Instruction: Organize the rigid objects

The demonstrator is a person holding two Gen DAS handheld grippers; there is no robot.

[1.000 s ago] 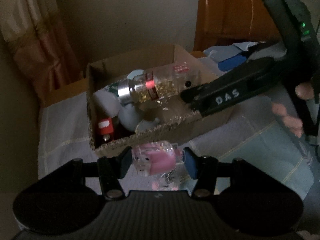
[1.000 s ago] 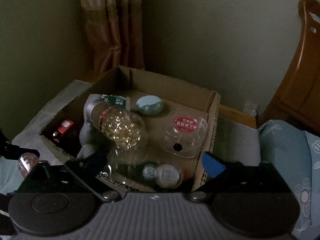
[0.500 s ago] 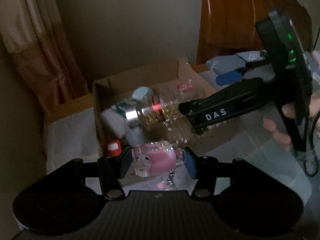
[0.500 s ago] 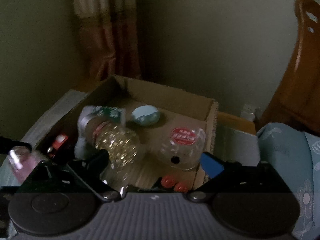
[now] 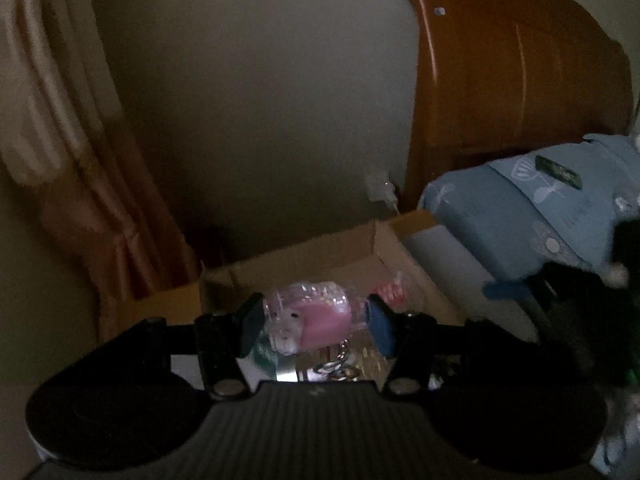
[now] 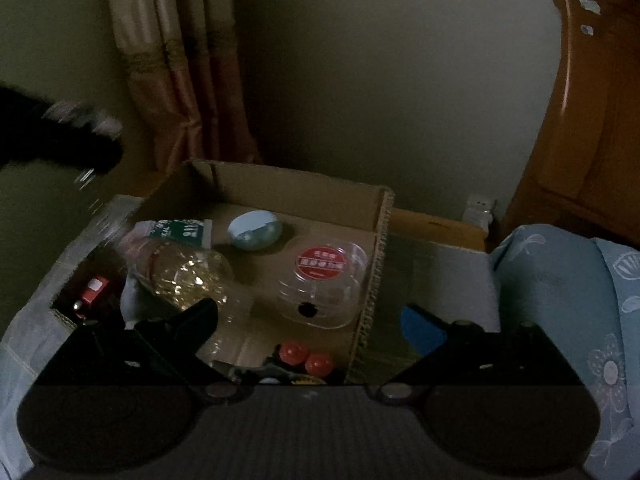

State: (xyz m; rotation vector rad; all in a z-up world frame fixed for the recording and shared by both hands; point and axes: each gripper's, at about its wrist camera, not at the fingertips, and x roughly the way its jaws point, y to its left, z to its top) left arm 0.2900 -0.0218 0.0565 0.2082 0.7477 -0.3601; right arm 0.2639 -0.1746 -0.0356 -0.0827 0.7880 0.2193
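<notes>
My left gripper (image 5: 314, 322) is shut on a small clear keychain case with pink inside (image 5: 316, 320); its metal chain (image 5: 338, 362) hangs below. It is held above the open cardboard box (image 5: 304, 254). My right gripper (image 6: 316, 326) is open and empty over the box's near right corner (image 6: 372, 280). In the box lie a clear bottle with gold bits (image 6: 184, 272), a clear round tub with a red label (image 6: 322, 280), a pale blue oval case (image 6: 256, 230), a red-and-white small item (image 6: 94, 292) and two red balls (image 6: 306, 358). The left gripper shows blurred at the upper left (image 6: 60, 136).
The box sits on a pale checked cloth (image 6: 440, 272). A blue patterned pillow (image 6: 568, 280) lies to the right, against a wooden headboard (image 6: 592, 120). A curtain (image 6: 180, 80) hangs behind the box, and a wall socket (image 6: 480, 210) sits behind it to the right.
My right gripper let go of the gold-flecked bottle, which now lies in the box, and drew back open. My left gripper rose and moved over the box with the pink keychain case.
</notes>
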